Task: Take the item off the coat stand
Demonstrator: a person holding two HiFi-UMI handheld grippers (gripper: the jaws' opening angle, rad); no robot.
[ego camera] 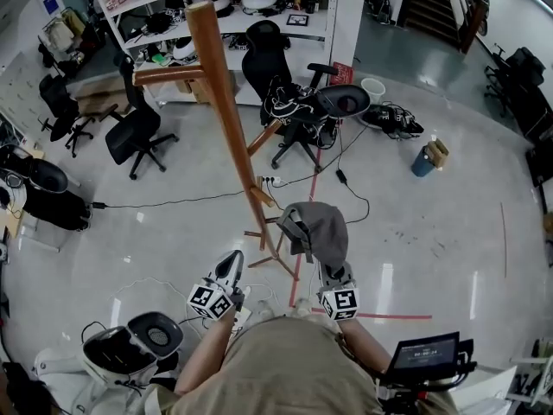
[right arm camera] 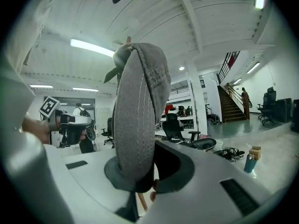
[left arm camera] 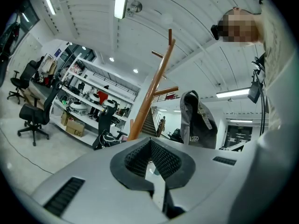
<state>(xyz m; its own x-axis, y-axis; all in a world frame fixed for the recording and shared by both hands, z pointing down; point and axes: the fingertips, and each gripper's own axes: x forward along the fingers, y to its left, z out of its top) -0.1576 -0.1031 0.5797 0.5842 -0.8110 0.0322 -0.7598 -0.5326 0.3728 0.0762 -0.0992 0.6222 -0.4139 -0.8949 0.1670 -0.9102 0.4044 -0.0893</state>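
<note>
The tall wooden coat stand [ego camera: 226, 102] rises from the floor in front of me, its pegs bare; in the left gripper view the coat stand [left arm camera: 152, 97] leans across the middle. A grey cap [ego camera: 318, 230] hangs clear of the stand, to its right. My right gripper [ego camera: 333, 273] is shut on the cap from below, and in the right gripper view the cap [right arm camera: 138, 120] stands up between the jaws of the right gripper [right arm camera: 140, 185]. My left gripper [ego camera: 235, 259] is shut and empty, left of the cap [left arm camera: 196, 120] and near the stand's base.
Black office chairs [ego camera: 138, 132] and white shelves [ego camera: 216, 7] stand behind the stand. Cables [ego camera: 173, 201] and a power strip lie on the floor by its base. A red tape line [ego camera: 380, 316] runs near my feet. A blue bin [ego camera: 423, 161] is at the right.
</note>
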